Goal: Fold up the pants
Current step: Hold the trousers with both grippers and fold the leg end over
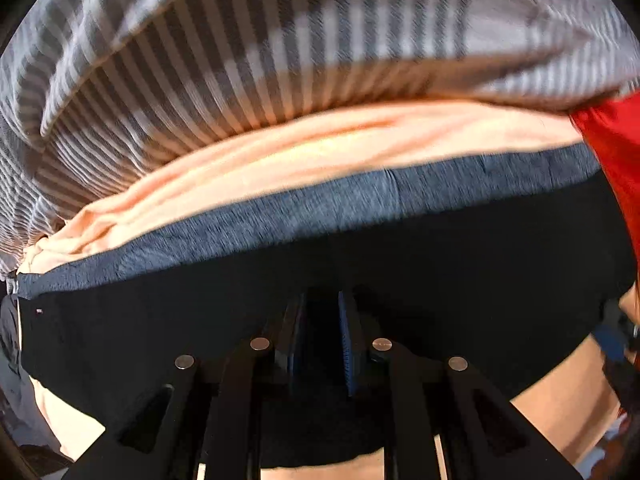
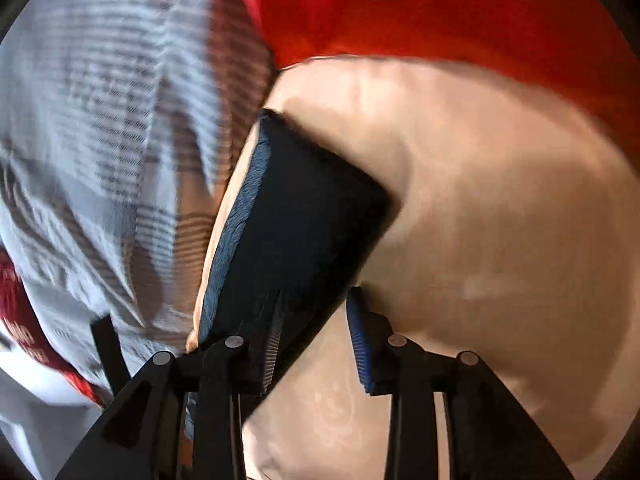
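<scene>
Left gripper points down with its jaws drawn nearly together and black fabric of the pants bunched in the narrow gap between the blue pads, so it is clamped on the garment. Pants spread wide across the left wrist view, directly ahead of and around the fingertips, with a heathered blue band along the far edge. Beyond the band lies a peach sheet, then a grey-and-white striped cloth; a red fabric shows at the right edge. Right gripper points obliquely down with its jaws parted. No earlier view to compare. Folded end of the pants reaches down to the left finger and lies against its pad, while the right finger's pad stands clear of the fabric with peach sheet visible in the gap; nothing is pinched. In the right wrist view the striped cloth lies left of the pants, red fabric above. Frame is motion-blurred, so finer contact cannot be told.
</scene>
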Demonstrator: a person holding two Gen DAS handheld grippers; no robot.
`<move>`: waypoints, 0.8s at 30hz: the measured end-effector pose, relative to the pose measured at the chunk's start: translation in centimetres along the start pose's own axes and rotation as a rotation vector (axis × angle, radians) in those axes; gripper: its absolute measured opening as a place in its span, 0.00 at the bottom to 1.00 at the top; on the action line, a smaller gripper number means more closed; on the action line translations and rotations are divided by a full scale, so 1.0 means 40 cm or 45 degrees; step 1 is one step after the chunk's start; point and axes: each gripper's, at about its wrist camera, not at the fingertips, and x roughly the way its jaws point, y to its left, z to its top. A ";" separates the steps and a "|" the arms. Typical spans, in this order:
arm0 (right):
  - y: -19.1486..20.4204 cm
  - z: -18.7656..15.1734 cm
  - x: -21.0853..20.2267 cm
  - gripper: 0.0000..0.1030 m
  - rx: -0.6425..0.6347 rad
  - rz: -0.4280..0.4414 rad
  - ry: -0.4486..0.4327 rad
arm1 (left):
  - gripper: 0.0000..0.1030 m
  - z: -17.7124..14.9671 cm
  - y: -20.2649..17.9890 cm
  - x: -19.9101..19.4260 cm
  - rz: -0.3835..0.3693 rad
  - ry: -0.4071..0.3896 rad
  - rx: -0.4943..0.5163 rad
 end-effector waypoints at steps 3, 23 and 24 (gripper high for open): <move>-0.021 0.005 0.001 0.34 0.087 0.076 -0.042 | 0.18 -0.014 -0.017 0.010 0.018 -0.015 -0.004; 0.157 0.052 0.120 0.12 -0.166 0.161 0.087 | 0.18 0.048 -0.028 -0.099 -0.151 -0.132 -0.078; 0.172 0.049 0.116 0.12 -0.195 0.159 0.085 | 0.18 0.063 -0.030 -0.094 -0.176 -0.131 -0.095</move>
